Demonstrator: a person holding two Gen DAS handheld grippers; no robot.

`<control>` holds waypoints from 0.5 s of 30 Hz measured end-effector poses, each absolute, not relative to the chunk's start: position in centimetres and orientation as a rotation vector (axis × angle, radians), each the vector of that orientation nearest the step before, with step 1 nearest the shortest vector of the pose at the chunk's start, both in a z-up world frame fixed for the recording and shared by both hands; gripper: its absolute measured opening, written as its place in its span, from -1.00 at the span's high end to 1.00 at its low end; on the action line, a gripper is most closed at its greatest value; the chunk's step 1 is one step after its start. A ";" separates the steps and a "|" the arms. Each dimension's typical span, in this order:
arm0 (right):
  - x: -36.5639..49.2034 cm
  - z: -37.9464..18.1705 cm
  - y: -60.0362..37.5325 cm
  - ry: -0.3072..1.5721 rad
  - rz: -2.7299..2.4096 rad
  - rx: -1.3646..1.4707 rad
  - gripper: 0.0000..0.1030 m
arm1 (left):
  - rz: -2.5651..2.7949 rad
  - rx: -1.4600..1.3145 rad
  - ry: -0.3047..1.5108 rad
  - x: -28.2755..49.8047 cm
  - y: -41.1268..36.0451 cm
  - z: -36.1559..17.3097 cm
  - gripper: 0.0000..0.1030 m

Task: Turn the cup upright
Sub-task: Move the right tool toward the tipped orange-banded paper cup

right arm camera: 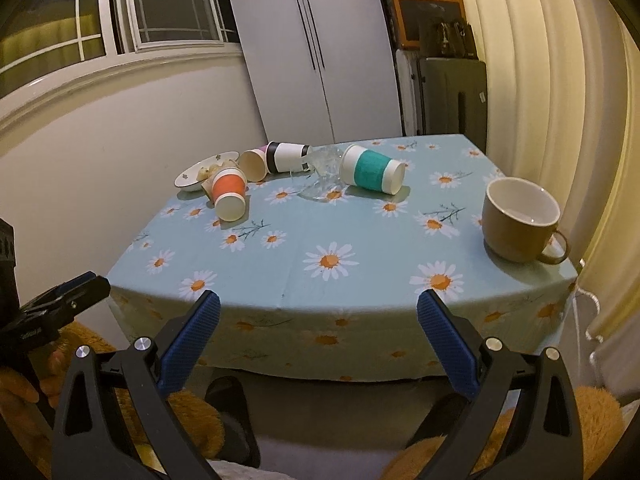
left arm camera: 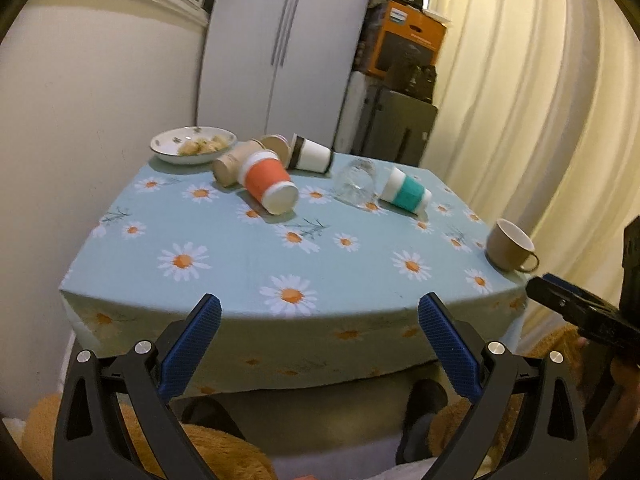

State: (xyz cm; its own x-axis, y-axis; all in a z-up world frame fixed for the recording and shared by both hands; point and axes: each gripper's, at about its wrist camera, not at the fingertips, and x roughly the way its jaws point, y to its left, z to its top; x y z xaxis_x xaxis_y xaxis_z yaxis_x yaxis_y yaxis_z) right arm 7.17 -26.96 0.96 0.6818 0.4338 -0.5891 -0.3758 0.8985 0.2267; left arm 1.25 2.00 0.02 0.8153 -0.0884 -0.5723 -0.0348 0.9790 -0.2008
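Several cups lie on their sides at the far end of the table: an orange paper cup [left arm camera: 269, 186] [right arm camera: 229, 193], a plain brown one [left arm camera: 232, 162], a black-and-white one [left arm camera: 312, 155] [right arm camera: 288, 157], a clear glass [left arm camera: 356, 181] [right arm camera: 322, 174] and a teal-banded cup [left arm camera: 406, 192] [right arm camera: 370, 170]. A brown mug [left arm camera: 510, 245] [right arm camera: 520, 220] stands upright near the right edge. My left gripper [left arm camera: 320, 312] and right gripper [right arm camera: 319, 308] are both open and empty, in front of the table's near edge.
A bowl of food [left arm camera: 192, 145] [right arm camera: 200, 172] sits at the far left corner of the daisy tablecloth [left arm camera: 320, 248]. A white cupboard [left arm camera: 276, 40], stacked boxes [left arm camera: 408, 40] and curtains [left arm camera: 540, 100] stand behind and to the right.
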 end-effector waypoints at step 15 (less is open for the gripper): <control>15.1 4.1 -26.0 0.762 0.586 0.278 -0.90 | -0.110 -0.435 0.736 7.5 6.1 1.7 -0.87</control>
State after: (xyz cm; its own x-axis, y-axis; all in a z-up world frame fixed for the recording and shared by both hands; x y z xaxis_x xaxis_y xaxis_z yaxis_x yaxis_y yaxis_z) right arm 15.07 -25.97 4.08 0.5756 0.5900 -0.5662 -0.3956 0.8069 0.4387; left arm 7.48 6.06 1.67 0.7400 -0.2470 -0.6256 -0.0535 0.9055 -0.4209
